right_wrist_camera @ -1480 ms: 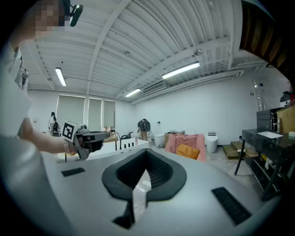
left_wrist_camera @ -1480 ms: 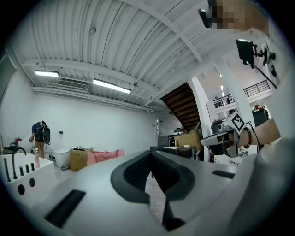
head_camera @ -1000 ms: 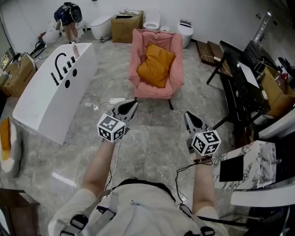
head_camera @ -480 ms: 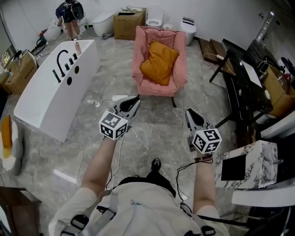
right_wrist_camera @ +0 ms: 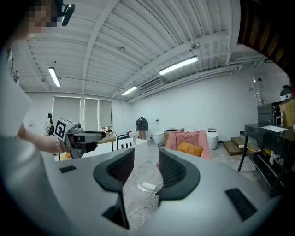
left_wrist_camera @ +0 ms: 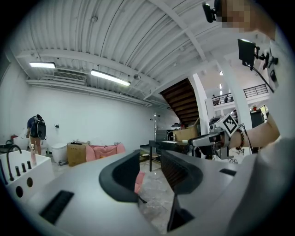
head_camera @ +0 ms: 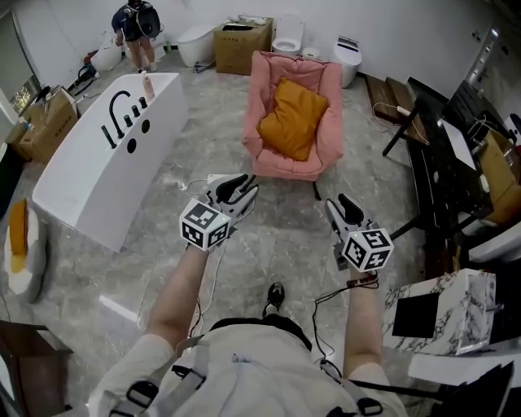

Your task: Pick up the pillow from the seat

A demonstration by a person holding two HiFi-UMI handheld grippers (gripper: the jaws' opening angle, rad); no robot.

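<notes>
An orange pillow point(head_camera: 295, 118) leans on the seat and back of a pink armchair point(head_camera: 323, 155) at the middle back of the room. My left gripper point(head_camera: 241, 190) hovers over the floor, short of the chair's front left. My right gripper point(head_camera: 345, 207) hovers short of its front right. Both are well apart from the chair. Each gripper's jaws are opening, with nothing between them. The right gripper view shows the pillow point(right_wrist_camera: 189, 148) far ahead, past the right gripper point(right_wrist_camera: 146, 168). In the left gripper view the left gripper point(left_wrist_camera: 150, 173) shows a gap between its pads, with the armchair point(left_wrist_camera: 105, 150) in the distance.
A long white bathtub point(head_camera: 106, 155) stands at the left. A white power strip with cable point(head_camera: 213, 179) lies on the floor under the left gripper. A black table point(head_camera: 444, 163) is at the right, a marble block point(head_camera: 444, 309) near right. A cardboard box point(head_camera: 240, 37), toilets point(head_camera: 289, 32) and a person point(head_camera: 138, 24) are at the back.
Both grippers' jaws have parted from shut. The view has moved forward, so the armchair and pillow sit nearer the grippers. A shoe now shows below.
</notes>
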